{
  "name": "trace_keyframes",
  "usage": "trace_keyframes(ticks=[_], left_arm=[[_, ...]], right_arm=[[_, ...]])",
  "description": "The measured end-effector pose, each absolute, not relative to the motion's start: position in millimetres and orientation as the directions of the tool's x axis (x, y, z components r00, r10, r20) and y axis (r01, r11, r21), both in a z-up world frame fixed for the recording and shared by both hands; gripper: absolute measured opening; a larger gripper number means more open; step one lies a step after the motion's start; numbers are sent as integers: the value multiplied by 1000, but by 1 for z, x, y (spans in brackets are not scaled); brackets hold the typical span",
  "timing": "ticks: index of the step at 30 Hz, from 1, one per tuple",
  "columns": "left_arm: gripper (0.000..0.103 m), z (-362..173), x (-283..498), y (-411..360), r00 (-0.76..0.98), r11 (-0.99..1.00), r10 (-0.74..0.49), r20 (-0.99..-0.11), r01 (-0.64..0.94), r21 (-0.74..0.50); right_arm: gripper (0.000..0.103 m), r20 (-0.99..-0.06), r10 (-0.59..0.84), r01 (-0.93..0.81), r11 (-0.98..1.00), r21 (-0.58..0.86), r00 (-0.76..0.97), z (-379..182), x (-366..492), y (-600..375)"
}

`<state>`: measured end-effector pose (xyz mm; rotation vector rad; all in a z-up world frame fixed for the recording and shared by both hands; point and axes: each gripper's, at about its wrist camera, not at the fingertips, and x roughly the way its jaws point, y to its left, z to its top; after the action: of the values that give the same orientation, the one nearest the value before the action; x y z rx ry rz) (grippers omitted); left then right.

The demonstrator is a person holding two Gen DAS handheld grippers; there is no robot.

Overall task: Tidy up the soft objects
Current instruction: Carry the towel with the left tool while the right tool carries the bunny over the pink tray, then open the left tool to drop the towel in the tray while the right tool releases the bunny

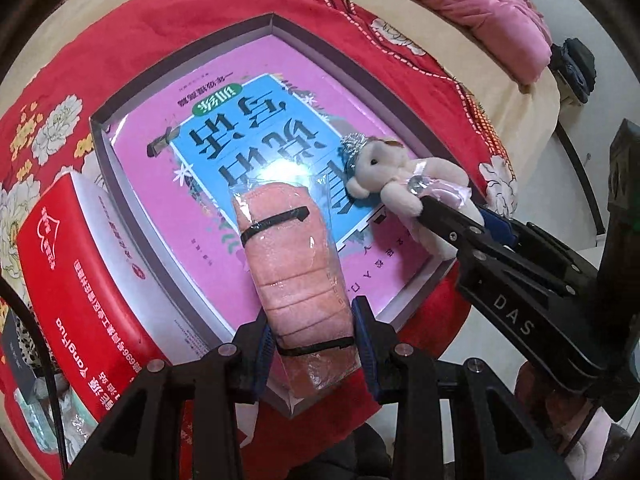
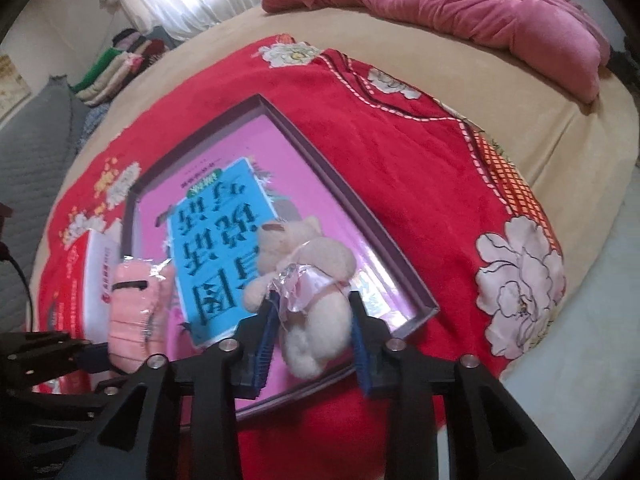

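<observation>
My left gripper point(image 1: 312, 320) is shut on a pink folded cloth in a clear plastic wrap point(image 1: 296, 264), held over the near edge of a shallow dark box point(image 1: 180, 76) lined with a pink and blue printed sheet. My right gripper point(image 2: 312, 312) is shut on a small cream teddy bear in a pink dress point(image 2: 312, 276), held over the same box point(image 2: 360, 208). The bear point(image 1: 384, 176) and right gripper point(image 1: 448, 220) show at the right in the left wrist view. The wrapped cloth point(image 2: 136, 308) shows at the left in the right wrist view.
The box lies on a red flowered blanket point(image 2: 420, 152) on a beige bed point(image 2: 520, 92). A red and white carton point(image 1: 80, 280) stands left of the box. A pink quilt point(image 2: 480, 12) lies at the far side. The floor point(image 2: 580, 320) is at right.
</observation>
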<state>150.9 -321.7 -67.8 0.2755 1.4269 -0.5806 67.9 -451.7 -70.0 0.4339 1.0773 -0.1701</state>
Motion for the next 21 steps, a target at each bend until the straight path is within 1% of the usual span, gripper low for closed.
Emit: trace_keyframes(ticks=[4,5,7,9,14,16,21], left_arm=[[37,-69,150,-322,39,829,-203,-978,539,-151],[37,-69,149,-322,36,826,-204,-978,542,-152],[37,-69,149,-322,30,824,-207,-978,545,-157],[37,-71,149,-323,23,825,-200,-980,543,-156],[37,-73,148,-323,21,825,-186,-982,546,-145],[38,-74,149,-324,21,827,-184,-983,543,-144],[38,-76,148,-326,31,829,-150,-988,549,-108]], right_arm=[[38,-879,47,355,903,241,475,-65,65,-453],[40,-876,41,361,901,240,481,-63,63,-454],[47,-872,37,360,902,239,487,-60,62,-455],[49,-869,32,362,901,239,493,-56,59,-456],[50,-860,11,376,896,235,511,-44,50,-459],[53,-857,3,378,897,231,515,-40,47,-459],[54,-854,-9,374,902,218,520,-30,43,-457]])
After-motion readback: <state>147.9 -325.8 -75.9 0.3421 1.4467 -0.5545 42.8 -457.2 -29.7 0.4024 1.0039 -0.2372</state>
